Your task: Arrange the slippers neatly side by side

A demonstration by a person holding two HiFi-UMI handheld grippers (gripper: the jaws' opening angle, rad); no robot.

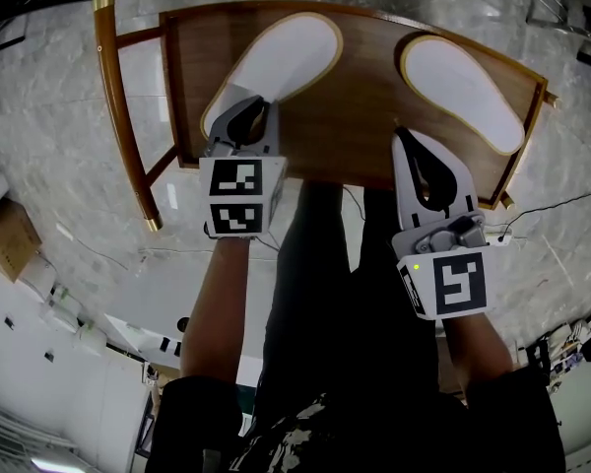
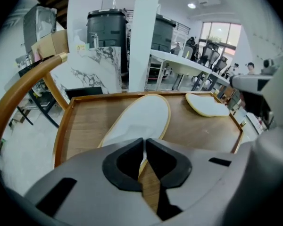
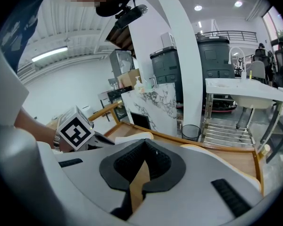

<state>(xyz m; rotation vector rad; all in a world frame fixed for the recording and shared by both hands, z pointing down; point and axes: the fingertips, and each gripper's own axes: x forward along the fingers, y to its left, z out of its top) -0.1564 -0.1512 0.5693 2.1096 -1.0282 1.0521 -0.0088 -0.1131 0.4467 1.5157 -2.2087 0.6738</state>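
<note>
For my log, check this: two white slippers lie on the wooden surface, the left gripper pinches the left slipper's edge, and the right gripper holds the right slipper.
Wrong on the right gripper: its jaws are shut on nothing, clear of the right slipper, as the right gripper view shows. The rest holds: both slippers on the wooden surface, left gripper pinching the left slipper by its edge.

a wooden chair (image 1: 364,106) with a curved backrest rail (image 1: 116,106) stands on a marbled floor (image 1: 49,136). a cardboard box (image 1: 5,236) sits off to the left and a thin cable (image 1: 561,205) trails at right. beyond, a white pillar (image 2: 144,36) rises between dark tanks (image 2: 106,32), near a long white table (image 2: 179,62).
</note>
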